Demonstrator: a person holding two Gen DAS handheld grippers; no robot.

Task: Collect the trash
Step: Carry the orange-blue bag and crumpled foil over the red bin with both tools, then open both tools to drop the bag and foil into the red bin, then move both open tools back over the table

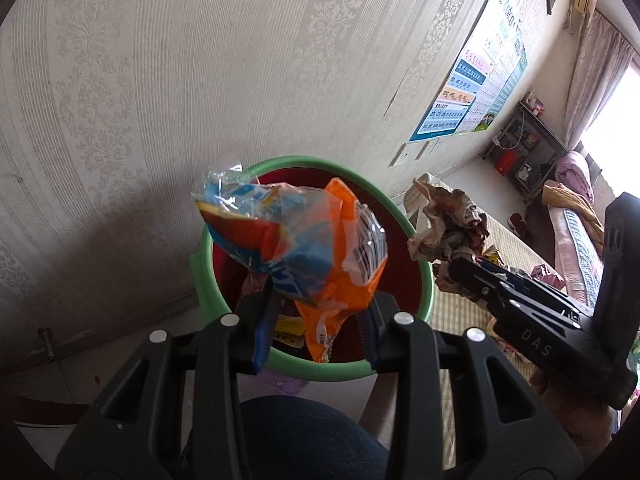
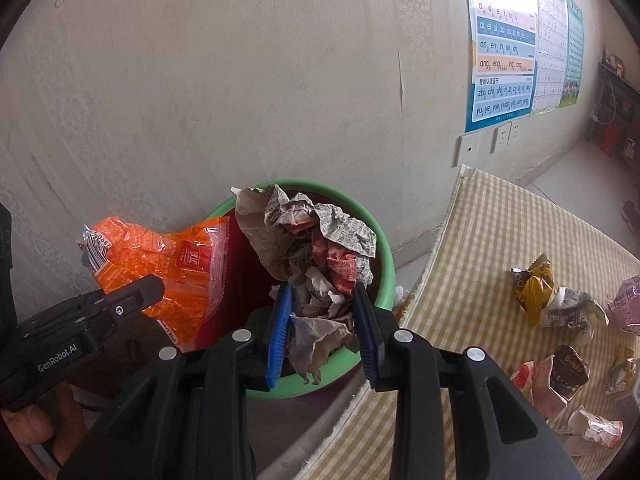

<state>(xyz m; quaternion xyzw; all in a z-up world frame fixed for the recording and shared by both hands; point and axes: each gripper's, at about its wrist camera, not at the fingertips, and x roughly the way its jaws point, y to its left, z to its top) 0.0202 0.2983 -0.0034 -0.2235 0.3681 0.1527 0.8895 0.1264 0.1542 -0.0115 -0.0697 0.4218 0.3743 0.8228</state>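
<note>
Left gripper (image 1: 316,320) clamped on orange-blue snack wrapper (image 1: 296,240), held over the bin (image 1: 320,372). Right gripper (image 2: 326,332) clamped on crumpled newspaper wad (image 2: 316,248), also over the bin mouth. Bin: green rim, red inside, some wrappers at the bottom. More trash (image 2: 560,308) lies on the checked mat (image 2: 460,280).

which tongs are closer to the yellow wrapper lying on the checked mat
Right. The right tongs hold crumpled newspaper over the bin, beside the mat with the yellow wrapper; the left tongs are on the bin's far side.
</note>
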